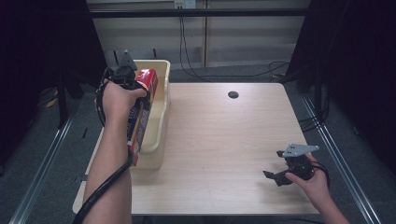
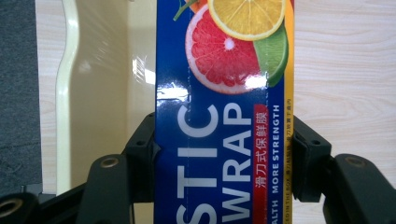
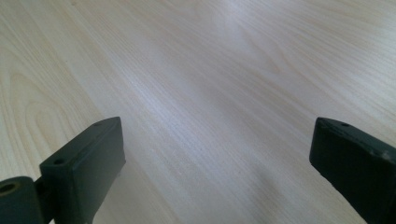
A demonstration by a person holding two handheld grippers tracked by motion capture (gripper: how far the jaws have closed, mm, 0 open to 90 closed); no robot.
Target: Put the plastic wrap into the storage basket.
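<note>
Right now the left gripper (image 1: 133, 80) squeezes the plastic wrap box (image 2: 219, 140), whose long side runs along the cream bin (image 1: 159, 126) just below, while the right gripper (image 1: 280, 176) waits wide open far off.

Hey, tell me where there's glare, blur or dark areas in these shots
High view: the table is evenly lit, while both sides fall into near black. Left gripper view: white glare spots sit on the glossy plastic wrap box and on the cream bin wall. Right gripper view: the near fingers look soft, and a pale sheen runs across the wood.
</note>
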